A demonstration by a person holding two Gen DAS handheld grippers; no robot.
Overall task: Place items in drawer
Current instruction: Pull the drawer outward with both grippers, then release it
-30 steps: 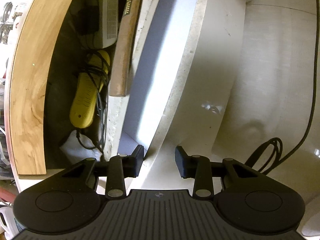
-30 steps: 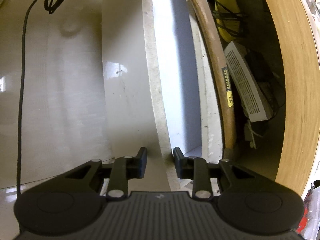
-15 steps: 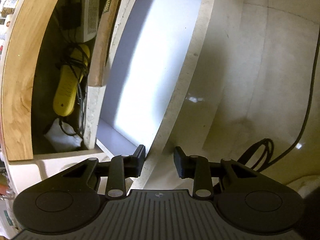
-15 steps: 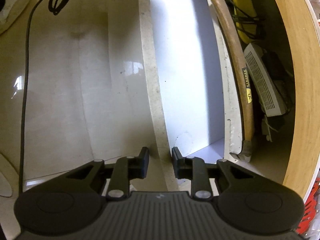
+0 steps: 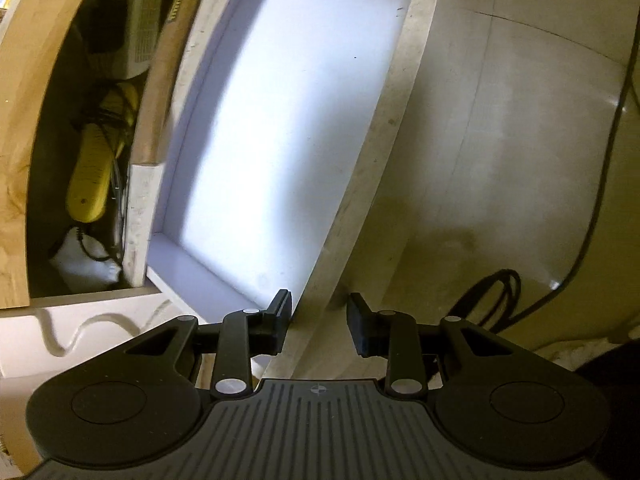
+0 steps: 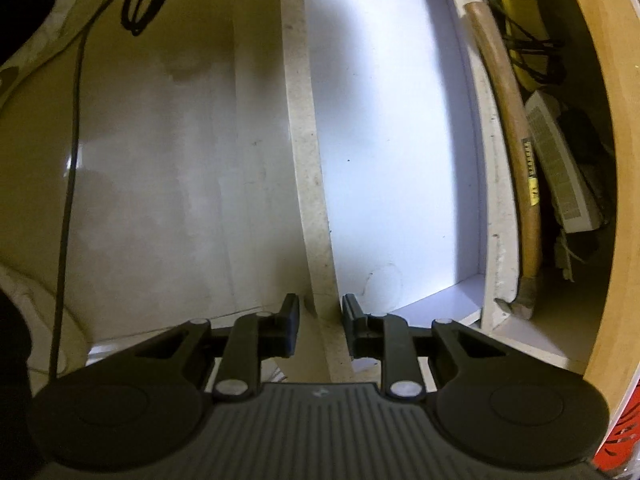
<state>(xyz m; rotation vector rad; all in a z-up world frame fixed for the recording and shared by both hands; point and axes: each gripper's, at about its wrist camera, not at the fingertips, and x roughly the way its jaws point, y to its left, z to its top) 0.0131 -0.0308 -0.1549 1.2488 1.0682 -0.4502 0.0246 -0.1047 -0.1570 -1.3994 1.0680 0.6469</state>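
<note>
Drawer, white laminate with raw chipboard edges (image 5: 280, 128), now shows far more of its bare floor than a second ago, filling the centre of both views, so it has been pulled further out from under the curved wooden desk (image 5: 24, 92). Left gripper (image 5: 319, 322) and right gripper (image 6: 320, 322) each straddle the front panel edge (image 6: 308, 184), jaws part-open around it; whether the pads actually pinch it I cannot tell. Wooden-handled hammer (image 6: 508, 120), yellow power strip (image 5: 94, 176) and white vented box (image 6: 556, 168) lie behind the drawer at the frame sides, so the opening step looks about done and no item is loaded yet.
</note>
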